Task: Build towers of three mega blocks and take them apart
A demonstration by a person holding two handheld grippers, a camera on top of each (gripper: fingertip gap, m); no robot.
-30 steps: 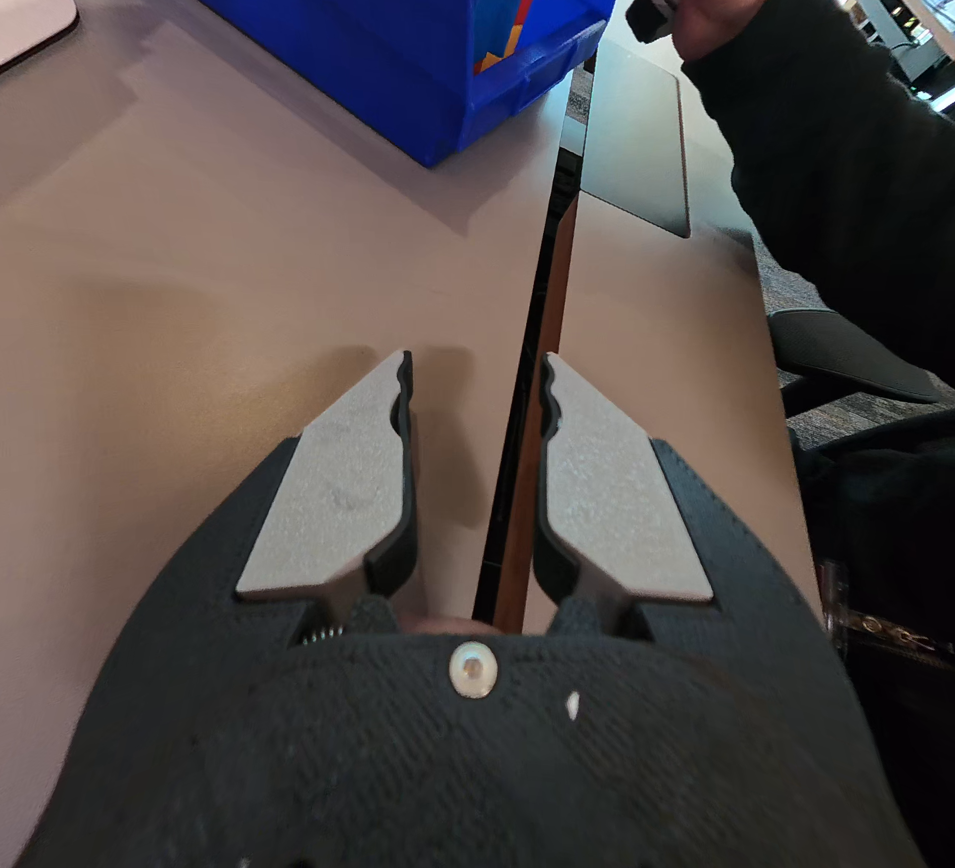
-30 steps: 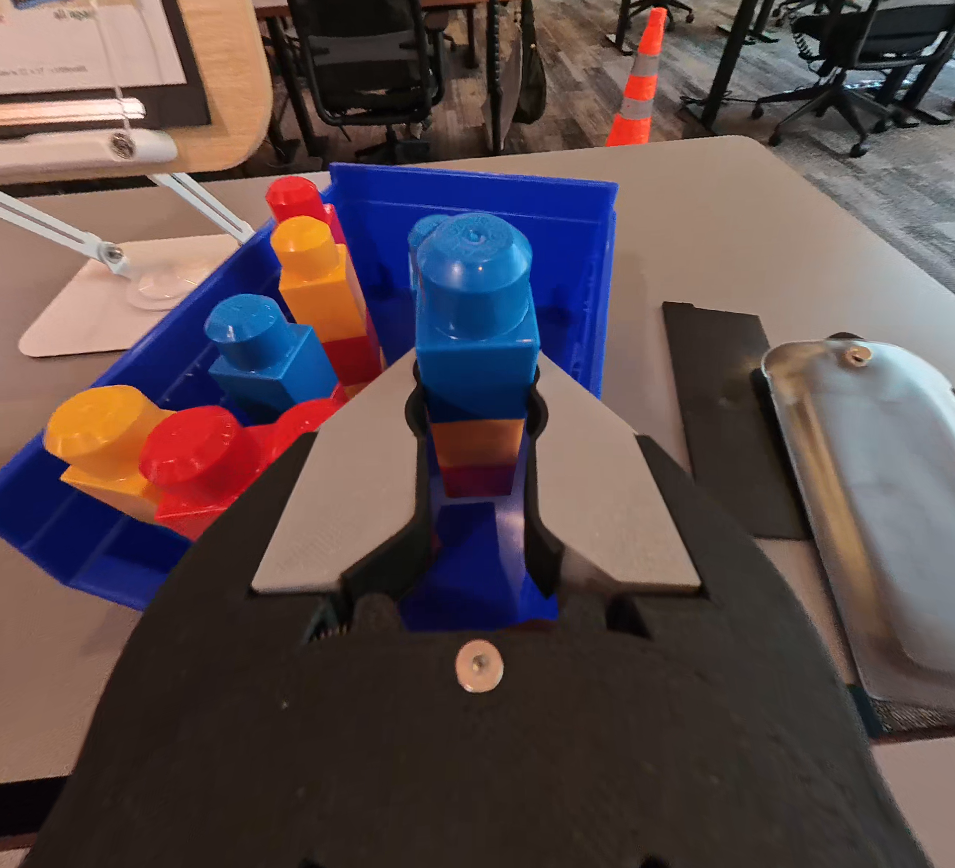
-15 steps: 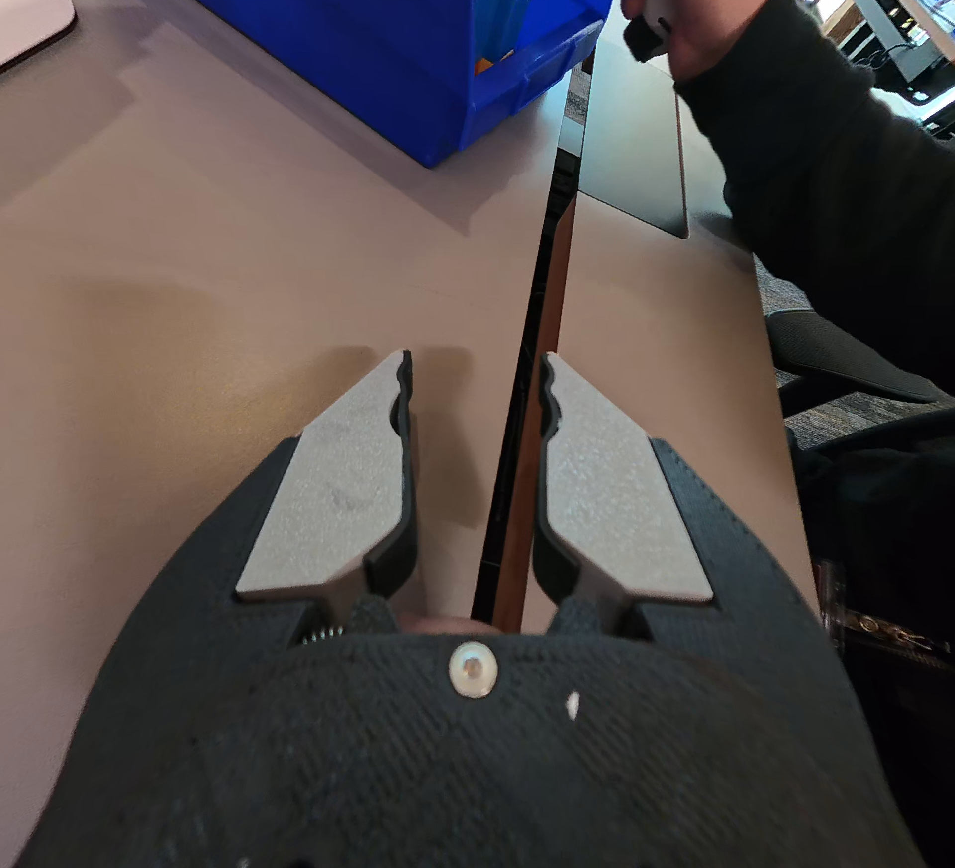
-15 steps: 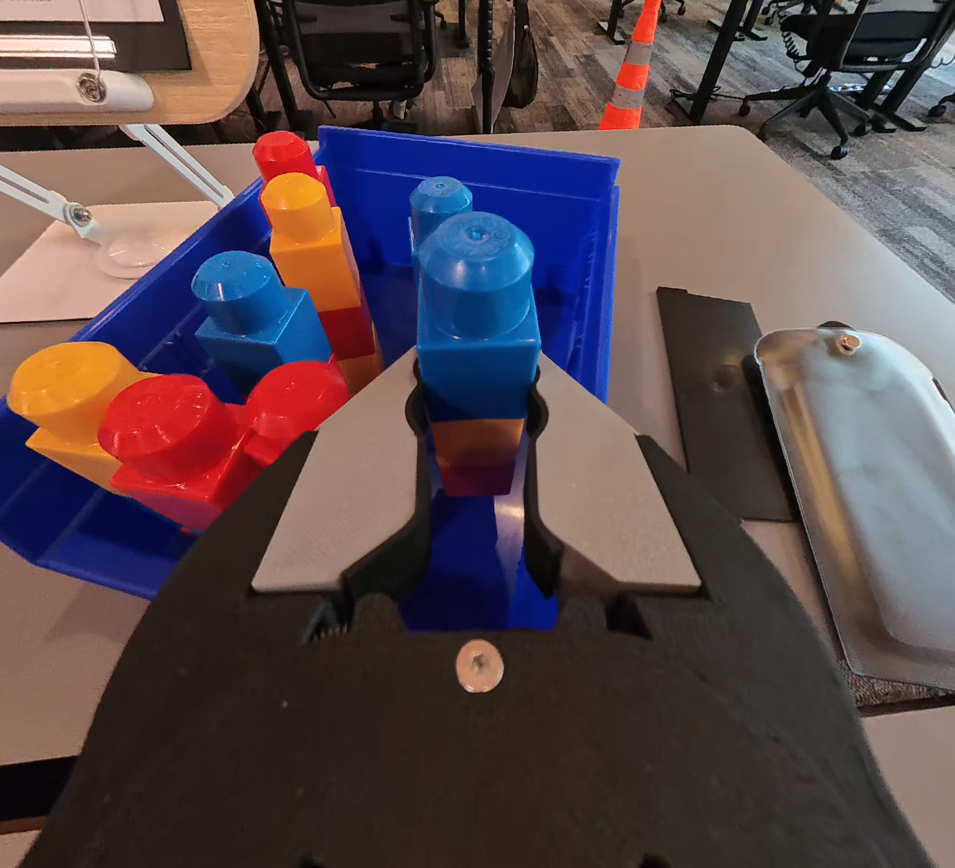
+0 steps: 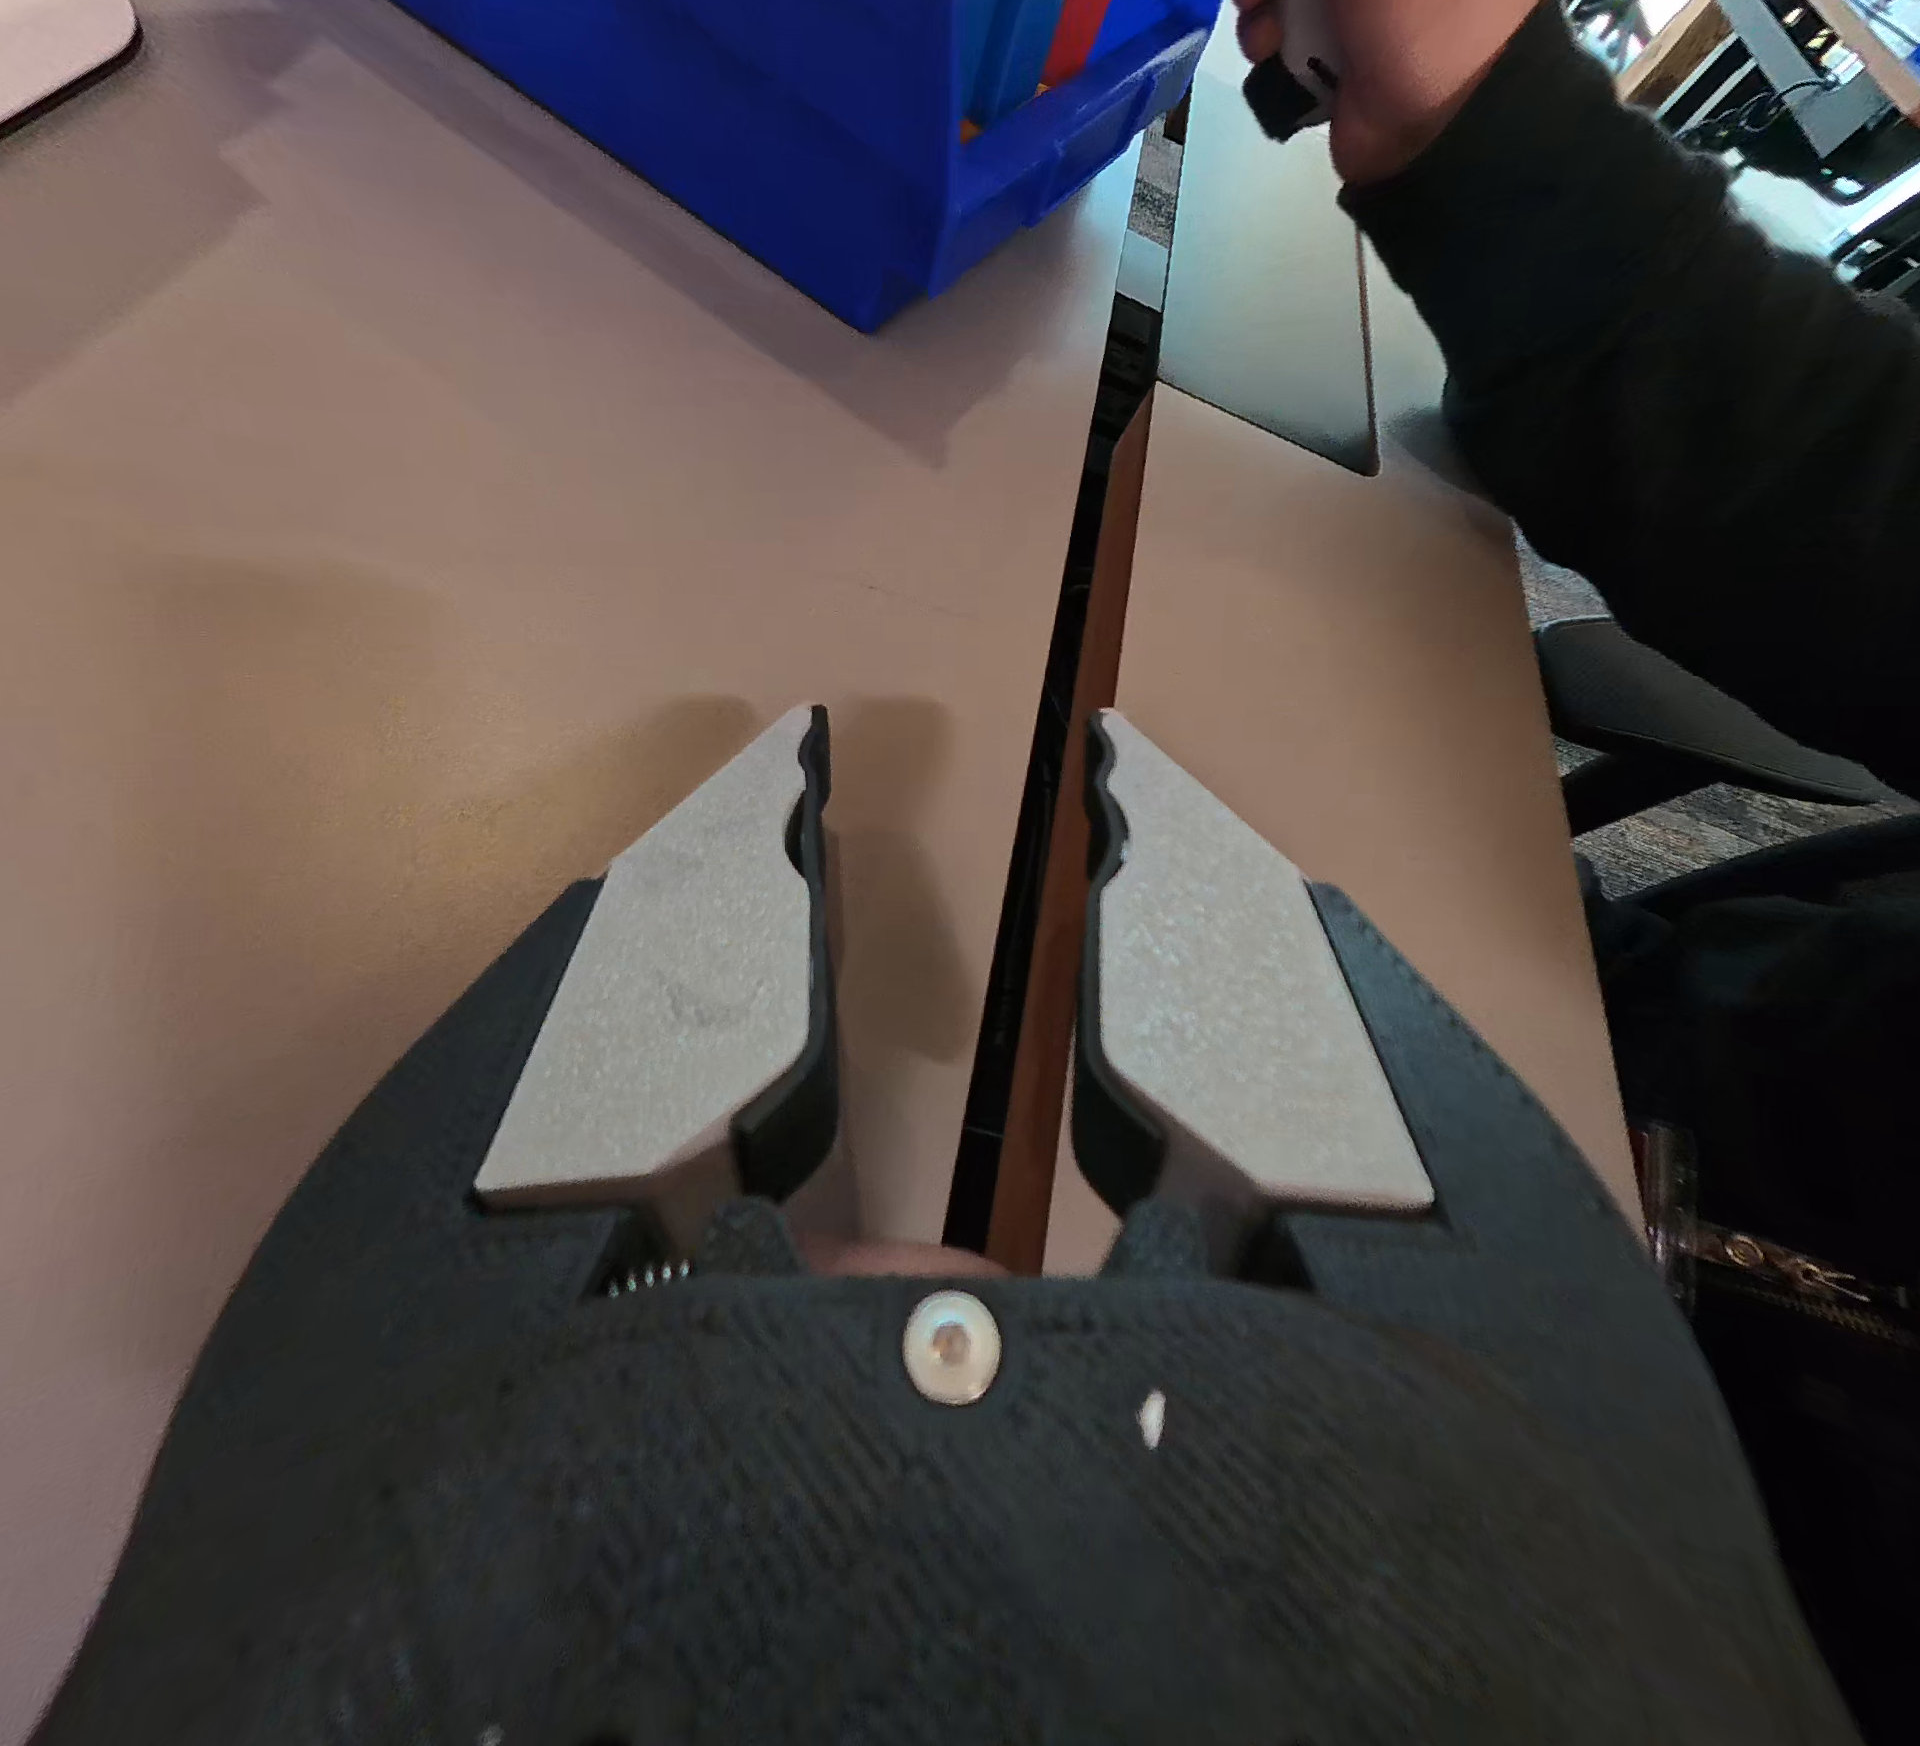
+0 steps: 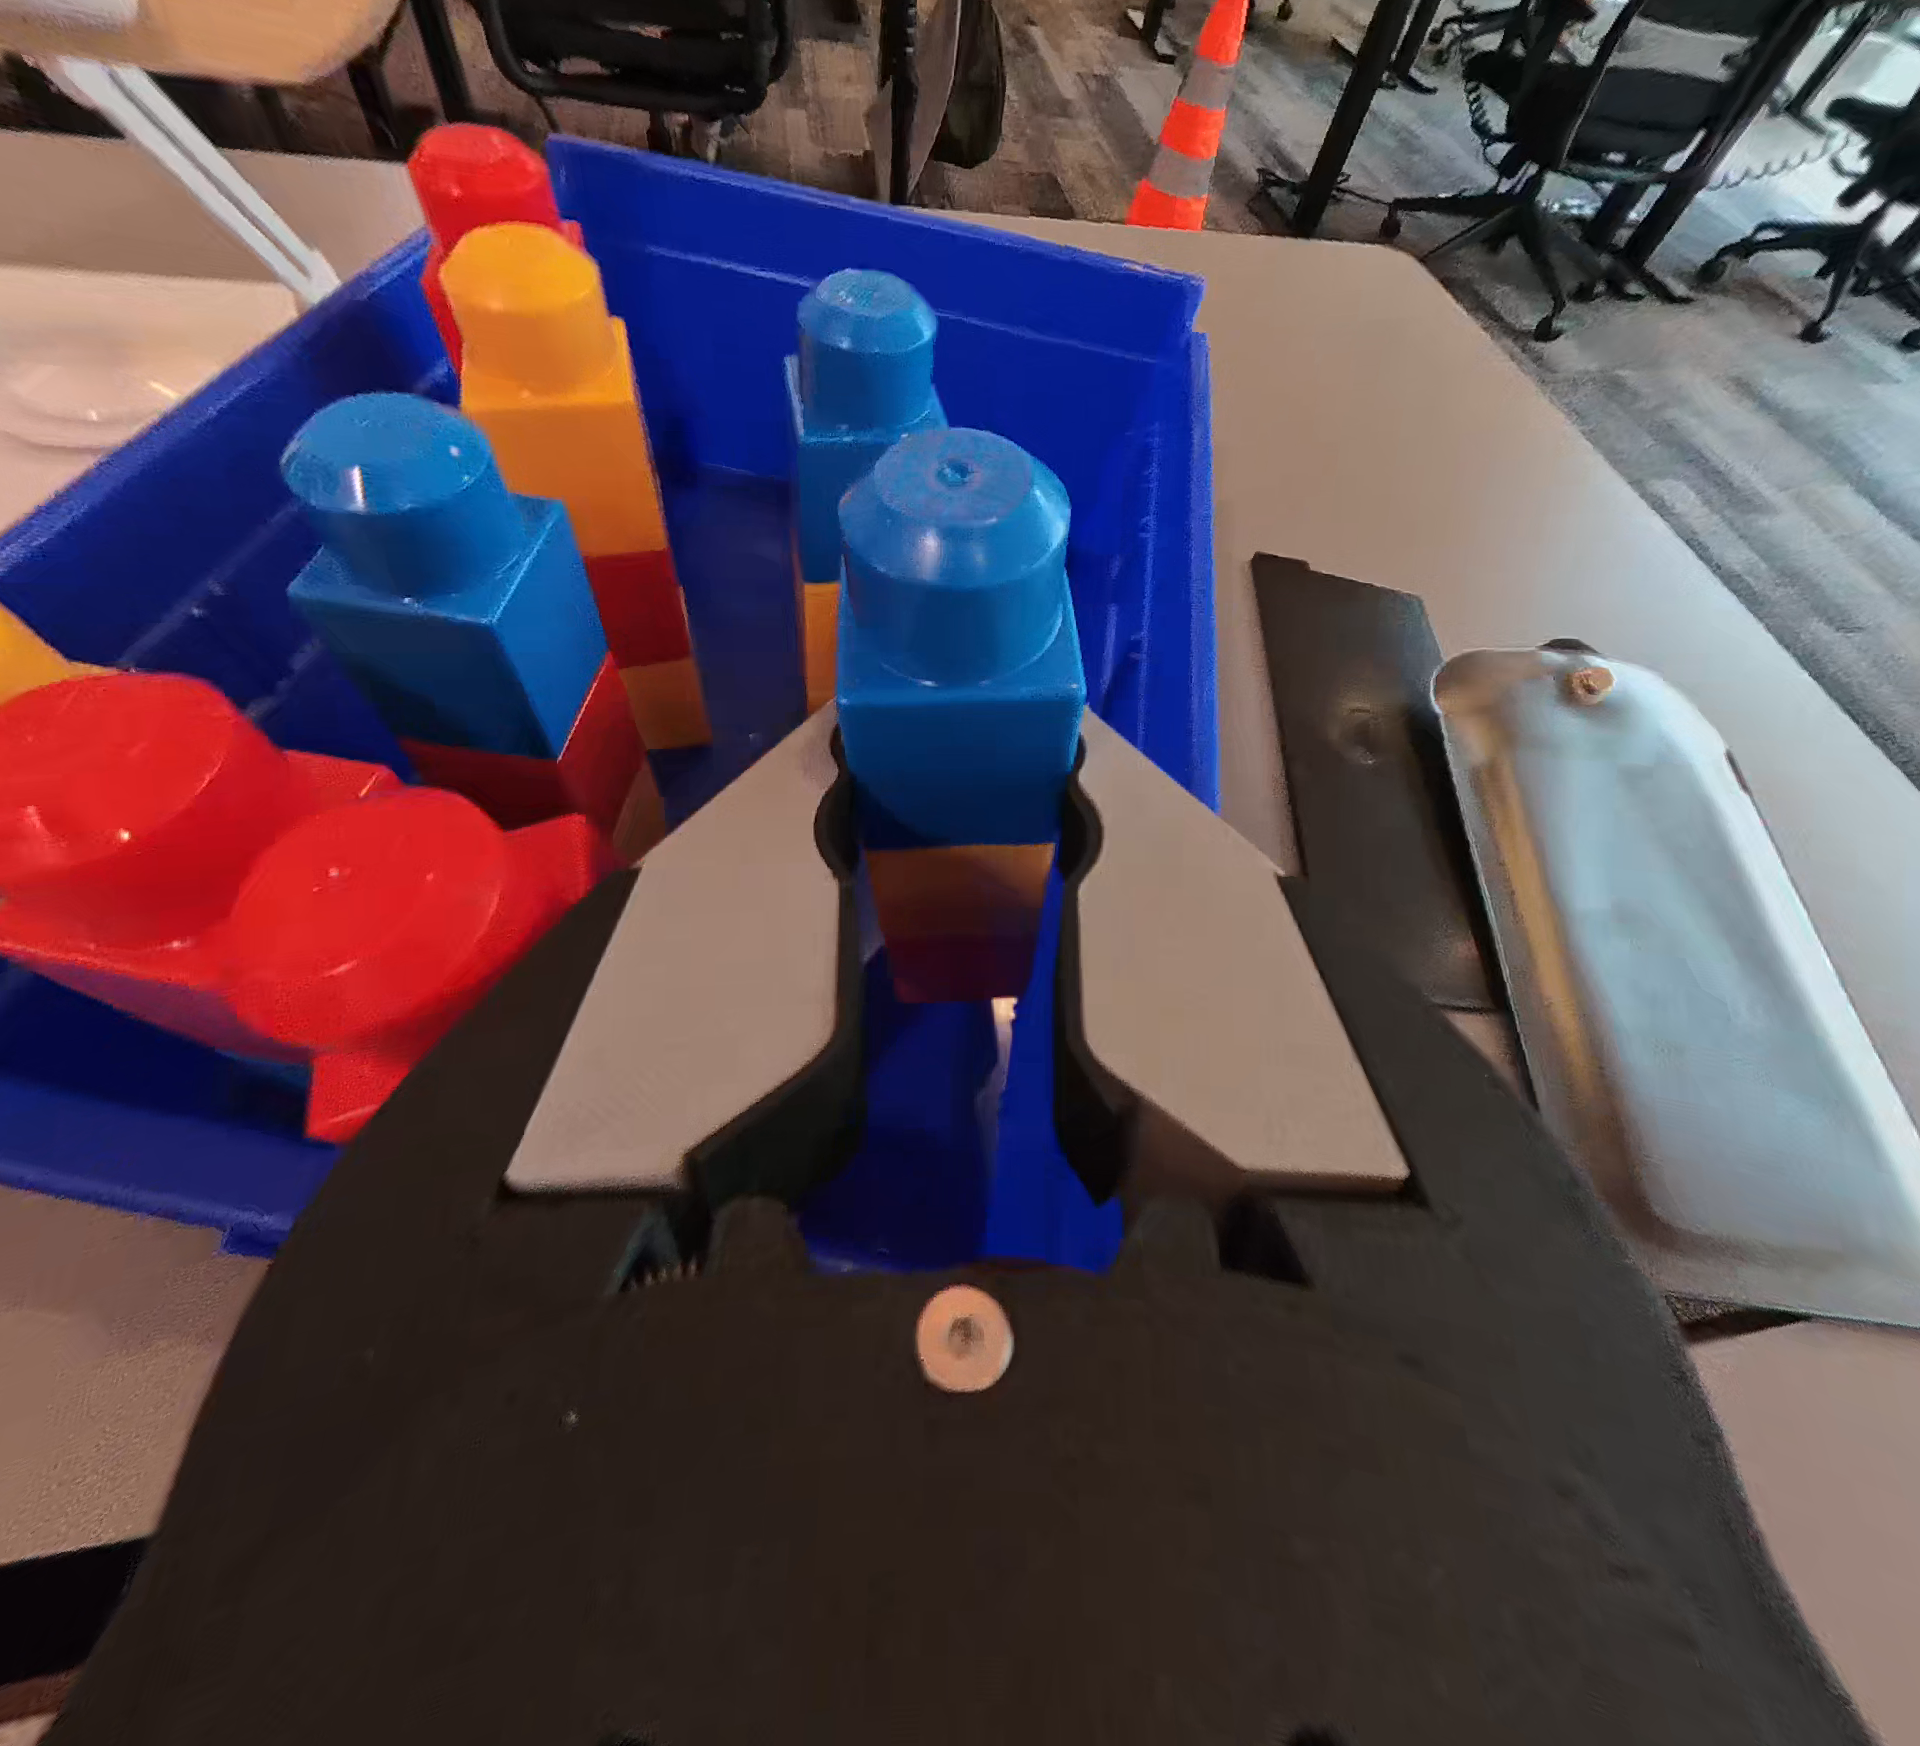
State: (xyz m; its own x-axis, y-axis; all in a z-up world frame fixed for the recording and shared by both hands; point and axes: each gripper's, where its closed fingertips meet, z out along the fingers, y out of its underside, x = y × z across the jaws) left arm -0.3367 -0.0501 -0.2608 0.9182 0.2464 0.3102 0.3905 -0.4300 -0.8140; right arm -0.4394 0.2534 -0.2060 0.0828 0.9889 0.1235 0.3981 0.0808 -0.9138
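Note:
My right gripper (image 6: 954, 761) is shut on a three-block tower (image 6: 956, 688), blue on top, orange, then red. It holds the tower upright inside the near right corner of the blue bin (image 6: 1164, 470). Other towers stand in the bin: a blue-topped one (image 6: 447, 584), an orange-topped one (image 6: 561, 439), a red-topped one (image 6: 483, 179) and a blue-topped one behind (image 6: 862, 387). A red two-stud block (image 6: 239, 865) lies at the left. My left gripper (image 5: 956, 740) is open and empty, low over the table seam (image 5: 1081, 761), well short of the bin (image 5: 644, 55).
A black plate (image 6: 1351, 761) and a shiny metal tray (image 6: 1662, 948) lie right of the bin. A white lamp base (image 5: 52, 23) sits at the far left. A hand and dark sleeve (image 5: 1621, 325) reach over the right table. Office chairs and an orange cone (image 6: 1195, 117) stand beyond. The gap from one gripper's tips to the other's is roughly 35 cm.
My right gripper has moved down and forward with the tower, lower into the bin's near right corner. The hand holding it has shifted lower in the left wrist view. My left gripper has stayed still.

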